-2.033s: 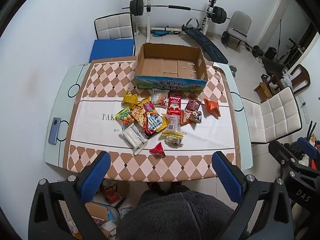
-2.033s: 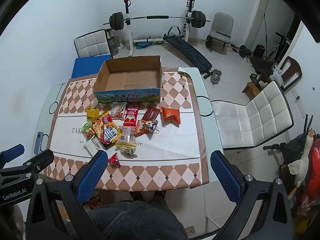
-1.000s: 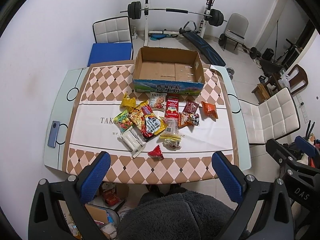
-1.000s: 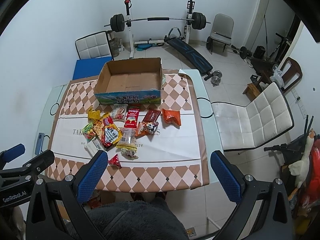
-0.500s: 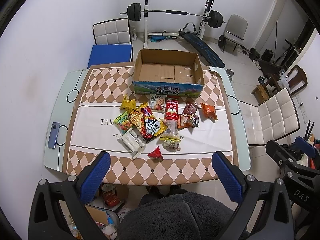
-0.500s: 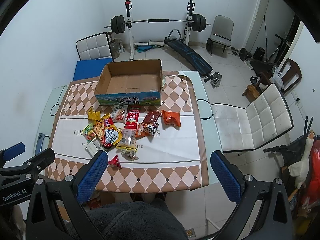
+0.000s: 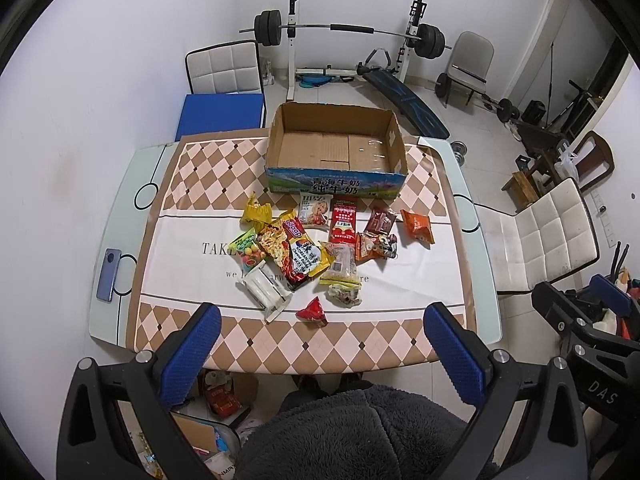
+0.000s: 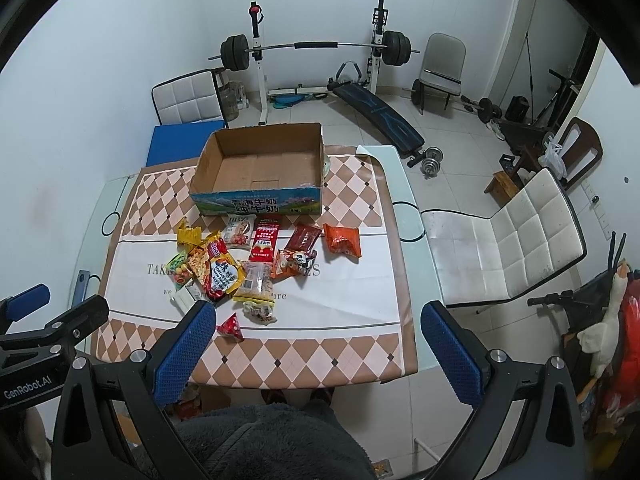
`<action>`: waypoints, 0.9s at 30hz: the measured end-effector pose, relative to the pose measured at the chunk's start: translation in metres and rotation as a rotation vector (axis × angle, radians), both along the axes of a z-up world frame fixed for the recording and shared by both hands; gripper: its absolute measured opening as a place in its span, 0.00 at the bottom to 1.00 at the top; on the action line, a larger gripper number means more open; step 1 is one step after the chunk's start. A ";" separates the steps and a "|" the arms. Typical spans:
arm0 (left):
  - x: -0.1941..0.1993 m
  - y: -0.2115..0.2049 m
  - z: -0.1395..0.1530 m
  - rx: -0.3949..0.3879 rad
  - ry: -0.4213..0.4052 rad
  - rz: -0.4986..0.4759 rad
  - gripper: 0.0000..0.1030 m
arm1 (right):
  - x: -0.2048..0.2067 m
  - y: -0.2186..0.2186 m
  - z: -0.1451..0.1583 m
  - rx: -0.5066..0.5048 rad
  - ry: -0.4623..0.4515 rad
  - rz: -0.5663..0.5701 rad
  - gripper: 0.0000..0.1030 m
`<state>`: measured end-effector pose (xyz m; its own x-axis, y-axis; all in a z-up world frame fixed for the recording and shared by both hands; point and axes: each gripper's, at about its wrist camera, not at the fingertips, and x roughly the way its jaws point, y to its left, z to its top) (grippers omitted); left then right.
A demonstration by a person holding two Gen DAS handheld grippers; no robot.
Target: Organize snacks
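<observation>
Colourful snack packets [image 7: 316, 252] (loose heap) well beyond both wide-open, empty tools [image 7: 320, 344] [image 8: 320, 344].

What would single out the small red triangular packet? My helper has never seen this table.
Start at the cardboard box at the table's far side, then cross the snack pile toward the near edge. The small red triangular packet lies alone there, the only pyramid-shaped one.

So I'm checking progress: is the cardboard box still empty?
Empty. The cardboard box shows only its bare floor; all the snack packets lie on the table.
</observation>
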<state>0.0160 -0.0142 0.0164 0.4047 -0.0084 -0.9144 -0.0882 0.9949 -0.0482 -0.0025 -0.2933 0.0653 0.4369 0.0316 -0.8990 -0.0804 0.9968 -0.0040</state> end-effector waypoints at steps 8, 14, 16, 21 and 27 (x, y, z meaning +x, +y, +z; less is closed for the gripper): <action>-0.001 0.001 0.001 -0.001 -0.002 0.000 1.00 | -0.002 -0.001 -0.001 0.003 -0.004 0.000 1.00; -0.001 0.000 0.002 -0.003 -0.002 0.002 1.00 | -0.002 -0.001 -0.003 0.006 -0.003 -0.003 1.00; -0.002 0.001 0.001 -0.003 0.000 0.003 1.00 | -0.001 0.000 -0.002 0.008 -0.003 -0.003 1.00; 0.014 0.008 0.003 -0.015 0.000 0.018 1.00 | 0.009 0.003 -0.002 0.033 0.023 -0.007 1.00; 0.049 0.039 -0.040 0.003 0.054 0.110 1.00 | 0.044 0.008 -0.041 0.094 0.110 -0.009 1.00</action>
<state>0.0652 0.0249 -0.0241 0.3530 0.0356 -0.9349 -0.1989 0.9793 -0.0378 0.0414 -0.2852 0.0245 0.3361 0.1141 -0.9349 -0.0659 0.9930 0.0975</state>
